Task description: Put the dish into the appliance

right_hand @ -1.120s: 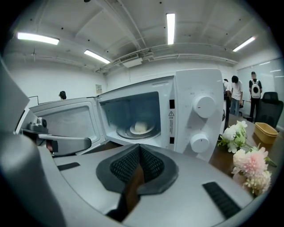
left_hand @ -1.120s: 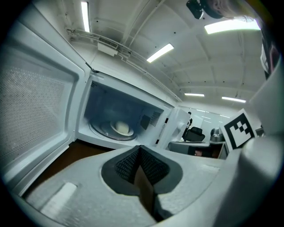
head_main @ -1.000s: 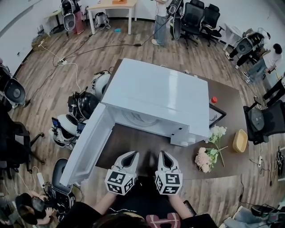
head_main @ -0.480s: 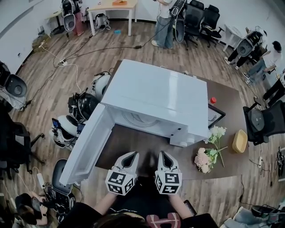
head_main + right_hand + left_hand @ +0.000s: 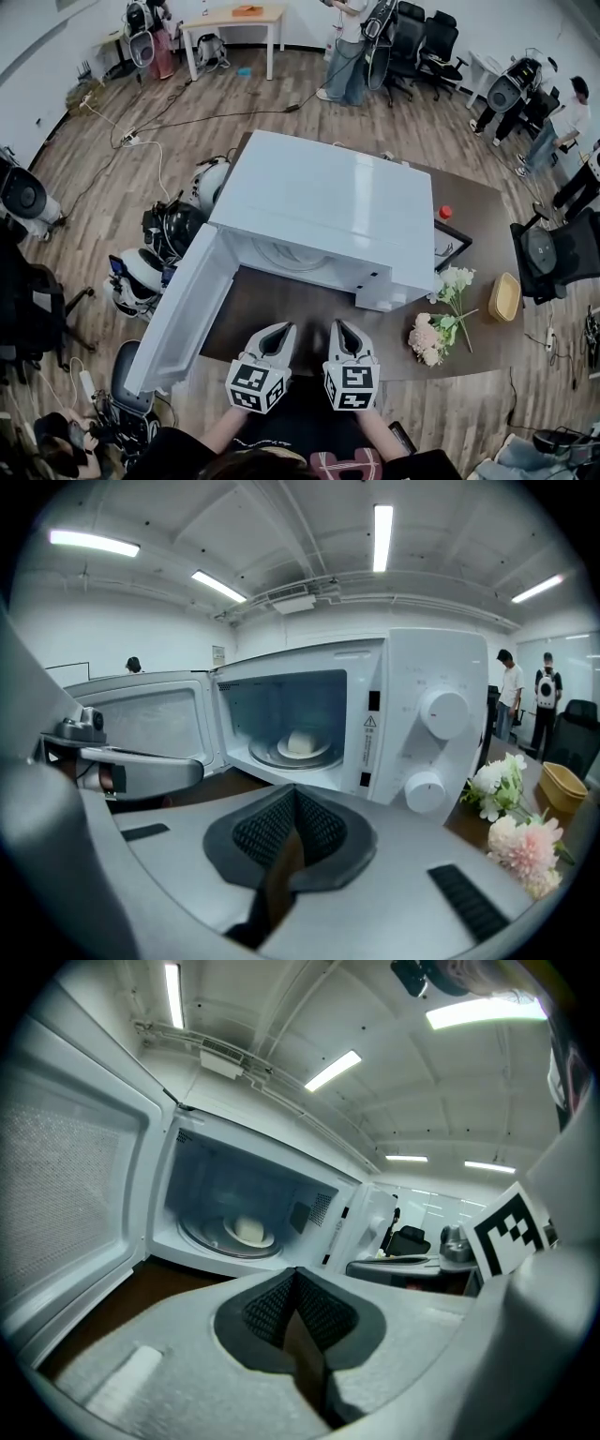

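Observation:
A white microwave [image 5: 319,206] stands on the brown table [image 5: 300,309] with its door [image 5: 183,300] swung open to the left. Inside, on the glass turntable, sits a white dish with a pale round item, seen in the left gripper view [image 5: 247,1232] and the right gripper view [image 5: 300,743]. My left gripper [image 5: 281,330] [image 5: 296,1274] and right gripper [image 5: 339,328] [image 5: 294,791] hover side by side at the table's near edge, in front of the open cavity. Both are shut with nothing between their pads.
Pink and white flowers [image 5: 439,323] lie right of the microwave, with a yellow basket [image 5: 506,296] beyond them. A red item [image 5: 448,212] and a black frame [image 5: 457,242] sit at the back right. Office chairs, cables and people stand around the room.
Both grippers stay almost where they were, still shut. The head view has shifted slightly; a person at the back has moved.

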Demonstrator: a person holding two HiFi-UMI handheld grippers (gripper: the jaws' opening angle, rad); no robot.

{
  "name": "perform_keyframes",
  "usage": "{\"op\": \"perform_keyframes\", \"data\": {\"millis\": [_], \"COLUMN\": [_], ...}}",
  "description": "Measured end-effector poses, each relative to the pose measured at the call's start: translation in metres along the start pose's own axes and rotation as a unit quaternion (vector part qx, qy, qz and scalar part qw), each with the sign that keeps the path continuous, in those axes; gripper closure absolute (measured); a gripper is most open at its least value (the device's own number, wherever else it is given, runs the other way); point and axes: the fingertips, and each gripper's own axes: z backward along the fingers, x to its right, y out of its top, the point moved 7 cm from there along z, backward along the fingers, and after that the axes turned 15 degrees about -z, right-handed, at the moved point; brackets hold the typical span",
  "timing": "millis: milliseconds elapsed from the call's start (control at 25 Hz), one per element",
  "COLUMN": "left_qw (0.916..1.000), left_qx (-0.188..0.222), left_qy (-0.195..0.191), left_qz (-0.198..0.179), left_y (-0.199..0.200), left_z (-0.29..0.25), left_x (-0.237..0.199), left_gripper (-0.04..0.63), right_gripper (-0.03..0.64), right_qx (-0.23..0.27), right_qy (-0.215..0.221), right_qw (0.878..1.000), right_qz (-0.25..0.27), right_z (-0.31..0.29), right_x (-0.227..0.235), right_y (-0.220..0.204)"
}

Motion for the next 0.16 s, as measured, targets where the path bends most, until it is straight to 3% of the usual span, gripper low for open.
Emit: {"op": "perform_keyframes", "data": {"millis": [160], "left_qw": [1.0], "left_qx": [0.004], "left_qy": [-0.003], "left_qz": [-0.005], "left_y": [0.0053], "left_z": [-0.0042], "left_x": [0.0028], "left_gripper": [0.586], "right_gripper": [0.609], "right_qx": [0.004], "right_qy": [0.006], "right_qw": [1.0], "right_qz": [0.016], "right_z": [-0.0003], "right_x": [-0.0026], "right_y": [0.0066]}}
